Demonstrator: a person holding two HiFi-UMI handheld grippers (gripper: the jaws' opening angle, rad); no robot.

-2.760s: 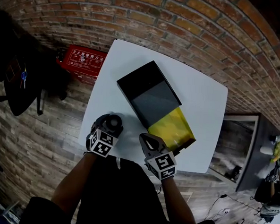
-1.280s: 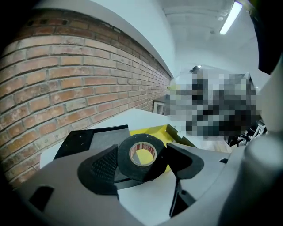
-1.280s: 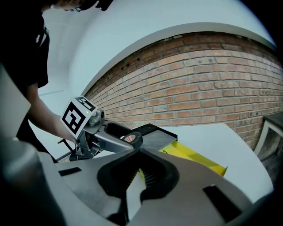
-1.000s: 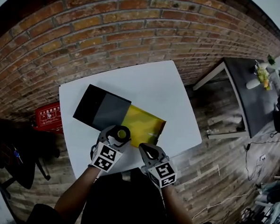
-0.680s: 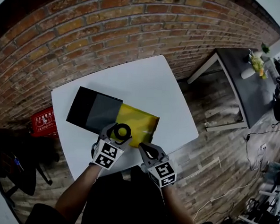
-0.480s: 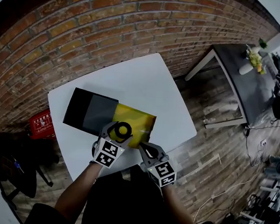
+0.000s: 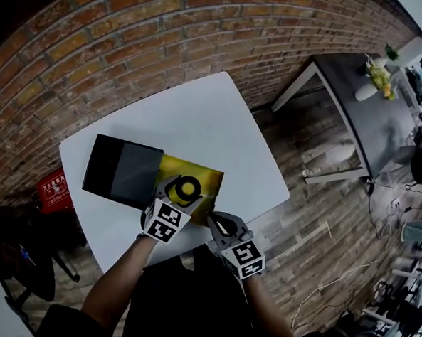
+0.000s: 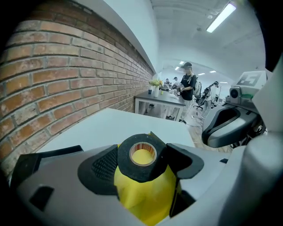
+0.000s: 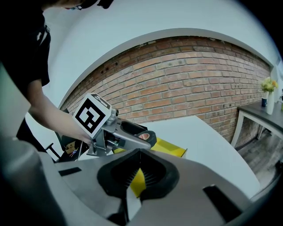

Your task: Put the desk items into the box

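A black tape roll (image 7: 187,188) with a brown core is clamped flat between the jaws of my left gripper (image 7: 184,191), its hole facing up. It hangs over the open yellow box (image 7: 206,179), whose black lid part (image 7: 118,169) lies to the left on the white table (image 7: 199,121). In the left gripper view the roll (image 8: 141,156) sits between the pads with the yellow box (image 8: 148,201) below. My right gripper (image 7: 219,222) stands shut and empty at the box's near edge. The right gripper view shows its jaws (image 9: 137,174) together, the roll (image 9: 146,137) and the box (image 9: 171,148) ahead.
A brick wall runs behind the table. A red case (image 7: 51,189) lies on the wooden floor at the left. A dark desk (image 7: 358,102) with a flower vase stands at the upper right. People stand far off in the left gripper view.
My left gripper has carried the tape roll from the table's front left to above the yellow box. The head view has swung round. The right gripper stays shut near the box.
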